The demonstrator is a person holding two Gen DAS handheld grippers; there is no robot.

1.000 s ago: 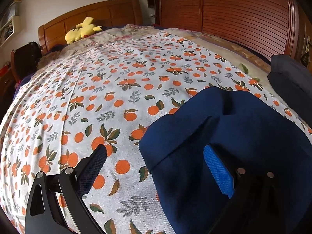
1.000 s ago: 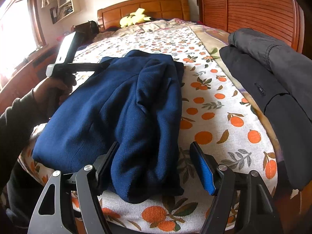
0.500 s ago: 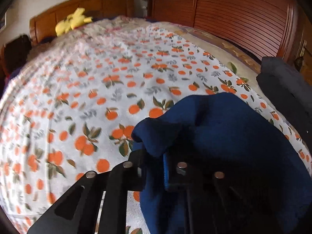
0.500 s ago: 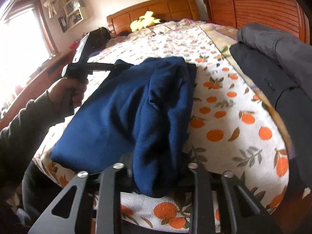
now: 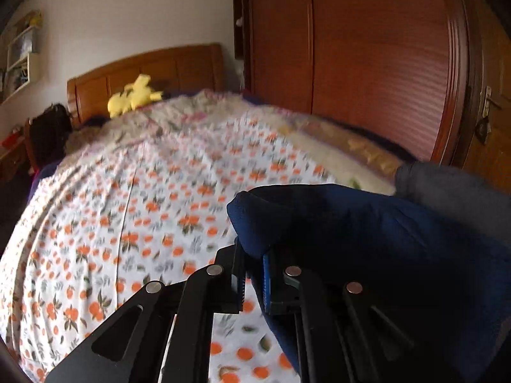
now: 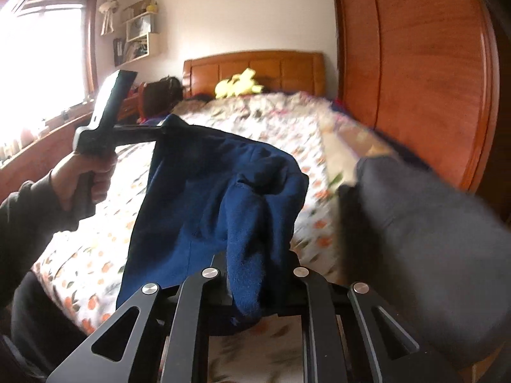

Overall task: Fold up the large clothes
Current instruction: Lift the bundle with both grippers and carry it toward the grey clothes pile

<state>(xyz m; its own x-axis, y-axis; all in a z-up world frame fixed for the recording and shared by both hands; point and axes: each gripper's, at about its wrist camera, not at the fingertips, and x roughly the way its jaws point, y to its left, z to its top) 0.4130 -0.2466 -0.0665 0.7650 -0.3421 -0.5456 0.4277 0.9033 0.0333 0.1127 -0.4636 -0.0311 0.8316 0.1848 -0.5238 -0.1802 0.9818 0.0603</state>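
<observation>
A navy blue fleece garment (image 6: 217, 198) hangs lifted above the bed, stretched between my two grippers. My left gripper (image 5: 254, 279) is shut on one edge of the garment (image 5: 351, 233); in the right wrist view it shows at upper left (image 6: 159, 132), held by a hand. My right gripper (image 6: 252, 290) is shut on a bunched fold of the garment's near edge. The cloth sags between the two grips, its lower part hanging near the bedsheet.
The bed carries a white sheet with orange fruit print (image 5: 143, 207). A dark grey folded garment (image 6: 421, 239) lies at the right on the bed. A yellow plush toy (image 5: 134, 95) sits by the wooden headboard. A tall wooden wardrobe (image 5: 367, 63) stands on the right.
Both grippers closed on the blue garment about half a second ago and have since lifted it off the bed. Both views now tilt upward.
</observation>
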